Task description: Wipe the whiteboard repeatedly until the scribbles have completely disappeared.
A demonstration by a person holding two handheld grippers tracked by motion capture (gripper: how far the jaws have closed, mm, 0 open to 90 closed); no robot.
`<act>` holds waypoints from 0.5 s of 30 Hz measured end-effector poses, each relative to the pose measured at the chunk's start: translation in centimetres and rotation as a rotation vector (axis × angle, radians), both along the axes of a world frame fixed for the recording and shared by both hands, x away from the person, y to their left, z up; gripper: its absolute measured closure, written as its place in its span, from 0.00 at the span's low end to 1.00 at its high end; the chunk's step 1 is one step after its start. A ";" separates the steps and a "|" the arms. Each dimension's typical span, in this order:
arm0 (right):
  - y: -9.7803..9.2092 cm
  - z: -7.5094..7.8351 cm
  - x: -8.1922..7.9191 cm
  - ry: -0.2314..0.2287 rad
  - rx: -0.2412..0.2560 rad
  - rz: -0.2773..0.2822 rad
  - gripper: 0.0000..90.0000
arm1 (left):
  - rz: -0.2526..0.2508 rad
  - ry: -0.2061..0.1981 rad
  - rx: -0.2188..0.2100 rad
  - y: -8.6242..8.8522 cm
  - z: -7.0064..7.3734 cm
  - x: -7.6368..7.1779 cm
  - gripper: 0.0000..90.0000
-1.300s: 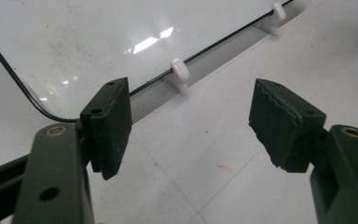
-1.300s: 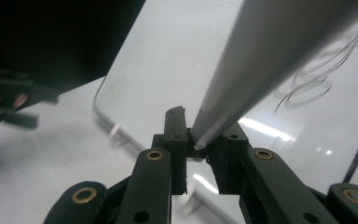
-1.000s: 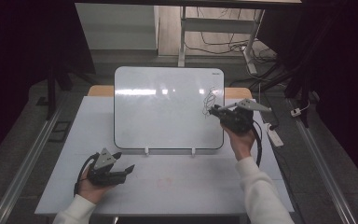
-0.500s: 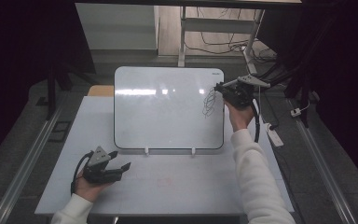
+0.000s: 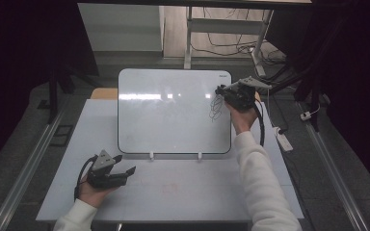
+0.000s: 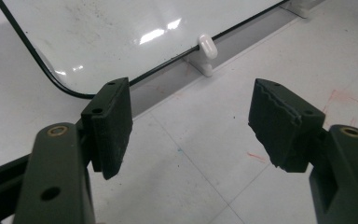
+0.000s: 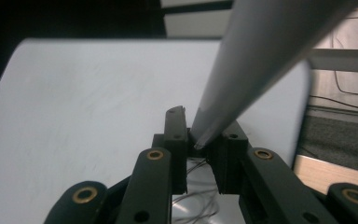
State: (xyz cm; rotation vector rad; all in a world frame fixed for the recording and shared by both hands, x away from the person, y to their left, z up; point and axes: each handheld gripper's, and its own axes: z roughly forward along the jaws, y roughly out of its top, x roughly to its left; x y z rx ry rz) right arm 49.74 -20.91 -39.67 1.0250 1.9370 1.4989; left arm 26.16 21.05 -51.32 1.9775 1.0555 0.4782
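A white table (image 5: 173, 187) stood in a dim room with dark curtains to both sides, a grey floor, and cables trailing behind. One whiteboard (image 5: 173, 110) leaned upright on the table, propped on two small white feet (image 5: 151, 155) along its lower edge. Near the whiteboard's upper right edge was a black scribble (image 5: 215, 107).

The right gripper (image 5: 220, 90) was held at that upper right part of the whiteboard, just beside the scribble; its jaws were closed on a grey marker (image 7: 256, 60), which rose between them and slanted away from the whiteboard. The left gripper (image 5: 125, 166) lay in the person's hand on the table, below the whiteboard's lower left corner and apart from it, its two jaws spread wide with nothing between them.
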 end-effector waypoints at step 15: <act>-2.0 0.0 -0.2 0.002 0.052 -0.080 0.86 | 0.018 -0.024 -0.008 0.0 0.3 -0.3 0.35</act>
